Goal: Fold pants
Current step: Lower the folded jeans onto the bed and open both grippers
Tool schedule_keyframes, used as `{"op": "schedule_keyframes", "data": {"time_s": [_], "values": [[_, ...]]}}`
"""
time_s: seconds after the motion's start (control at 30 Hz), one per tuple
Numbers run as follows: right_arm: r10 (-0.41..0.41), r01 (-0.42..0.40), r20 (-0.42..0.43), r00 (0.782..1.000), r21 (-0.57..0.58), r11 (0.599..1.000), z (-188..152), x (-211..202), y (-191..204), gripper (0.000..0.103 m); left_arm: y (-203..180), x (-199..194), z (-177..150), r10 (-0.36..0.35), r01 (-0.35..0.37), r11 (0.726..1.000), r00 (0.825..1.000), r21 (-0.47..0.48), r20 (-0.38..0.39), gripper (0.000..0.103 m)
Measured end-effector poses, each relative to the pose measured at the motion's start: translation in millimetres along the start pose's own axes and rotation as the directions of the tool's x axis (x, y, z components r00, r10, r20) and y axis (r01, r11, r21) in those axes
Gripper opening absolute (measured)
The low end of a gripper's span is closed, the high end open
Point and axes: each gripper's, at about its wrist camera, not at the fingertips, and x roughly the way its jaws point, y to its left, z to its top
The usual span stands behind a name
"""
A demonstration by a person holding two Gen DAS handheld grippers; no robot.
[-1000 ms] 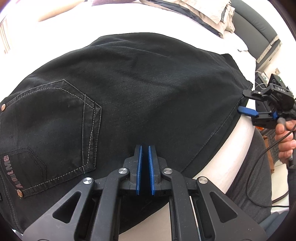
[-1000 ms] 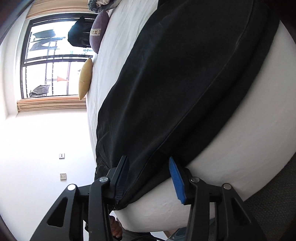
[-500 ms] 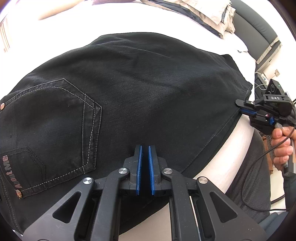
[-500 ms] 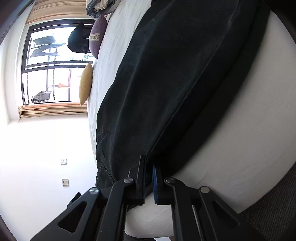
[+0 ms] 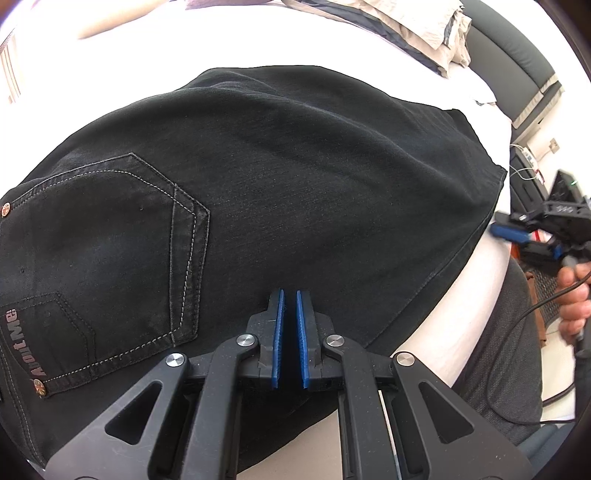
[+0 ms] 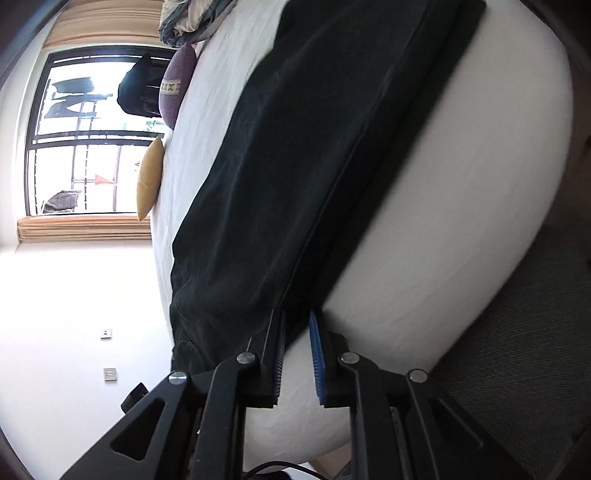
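Black jeans [image 5: 295,184] lie spread flat on the white bed [image 5: 461,314], with a stitched back pocket [image 5: 110,240] at the left. My left gripper [image 5: 290,295] is shut, its blue pads nearly together over the jeans' near edge. No fabric shows between them. The right gripper [image 5: 513,234] hovers just off the hem at the right, held by a hand [image 5: 572,295]. In the right wrist view the jeans [image 6: 314,147] run away along the bed [image 6: 443,240]. The right gripper [image 6: 297,321] has its jaws opening, with the hem corner lying loosely between the tips.
Folded bedding [image 5: 424,29] and a dark headboard [image 5: 517,55] sit at the far right of the bed. A grey-clad leg [image 5: 509,350] stands by the bed's edge. A yellow cushion [image 6: 149,181] and a purple cushion [image 6: 177,85] lie near the window [image 6: 81,140].
The right gripper's jaws closed onto the hem, then parted a little, and the gripper lifted back from the pants' edge. The left gripper and the jeans stayed still.
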Motion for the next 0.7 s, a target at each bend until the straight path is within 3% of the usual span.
{"op": "schedule_keyframes", "data": {"time_s": [0.1,0.2,0.3,0.33,0.5,0.6,0.7], "values": [[0.069,-0.064,0.077,0.995,-0.061,0.996,19,-19,21,0.017,-3,2,-1,0.009,-0.009,1.000,1.000,-0.004,0.004,0.007],[0.104,-0.099,0.047,0.993,-0.090,0.991,39,2,34,0.017,-7,2,-3,0.023,-0.023,1.000,1.000,0.008,0.003,0.007],[-0.027,0.026,-0.030,0.999,-0.039,0.999,48,36,21,0.019,-10,2,-4,0.028,-0.028,1.000,1.000,0.008,0.000,0.007],[-0.093,0.092,-0.032,0.995,-0.051,0.995,46,42,13,0.003,-12,1,-4,0.031,-0.031,0.999,1.000,0.009,-0.001,0.007],[-0.070,0.070,-0.001,0.998,-0.031,0.997,34,27,-12,0.000,-23,-15,7,0.068,-0.069,0.997,0.998,0.032,0.008,0.007],[-0.100,0.100,0.002,0.995,-0.047,0.994,35,29,-7,0.000,-31,-28,41,0.060,-0.065,0.995,0.996,0.072,0.069,0.007],[-0.137,0.137,0.013,0.991,-0.080,0.987,33,31,0,0.000,-29,-15,87,0.036,-0.043,0.996,0.996,0.080,0.084,0.007]]}}
